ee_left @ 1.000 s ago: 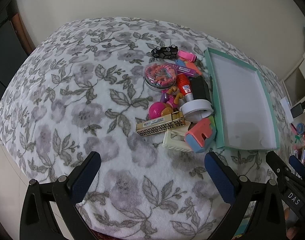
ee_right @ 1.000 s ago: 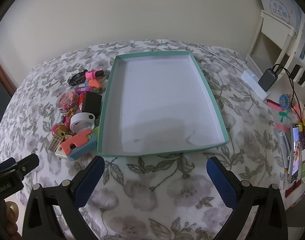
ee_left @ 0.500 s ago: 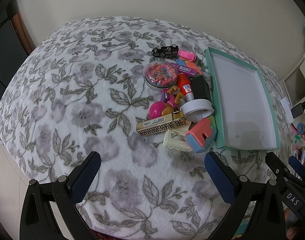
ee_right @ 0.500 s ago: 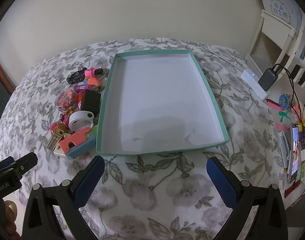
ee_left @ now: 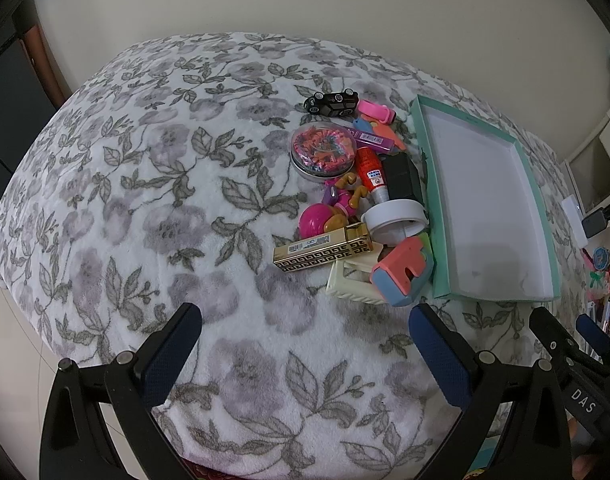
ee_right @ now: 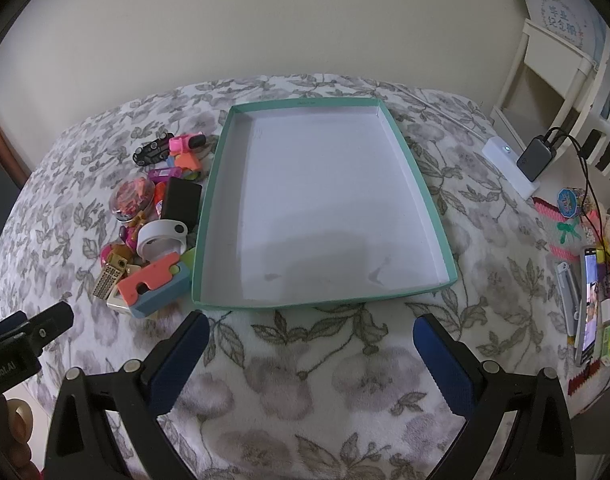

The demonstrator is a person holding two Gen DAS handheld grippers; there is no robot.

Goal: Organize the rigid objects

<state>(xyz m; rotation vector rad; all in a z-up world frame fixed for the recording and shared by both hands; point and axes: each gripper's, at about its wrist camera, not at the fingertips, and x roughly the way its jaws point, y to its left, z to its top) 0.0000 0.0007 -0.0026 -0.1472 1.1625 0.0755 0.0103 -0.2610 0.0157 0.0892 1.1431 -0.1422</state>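
A pile of small rigid toys lies on a floral blanket beside a teal-rimmed white tray (ee_left: 541,216) (ee_right: 437,216). The pile holds a gold patterned box (ee_left: 323,253), a pink-and-blue block (ee_left: 401,274) (ee_right: 151,288), a white ring (ee_left: 397,214), a round tin (ee_left: 323,151), a black toy car (ee_left: 332,102) and a black box (ee_right: 181,200). My left gripper (ee_left: 305,324) hangs open over the blanket, short of the pile. My right gripper (ee_right: 311,332) is open too, just before the tray's near rim. Neither holds anything.
A phone (ee_right: 589,300), a power strip (ee_right: 509,164) with a charger and cables, and small colourful bits lie along the blanket's right side. White shelving (ee_right: 561,76) stands at the far right. A plain wall is behind. Bare blanket spreads left of the pile.
Both views have shifted slightly: the tray and pile sit a little further left in the right wrist view. Nothing on the blanket has moved, and both grippers stay open.
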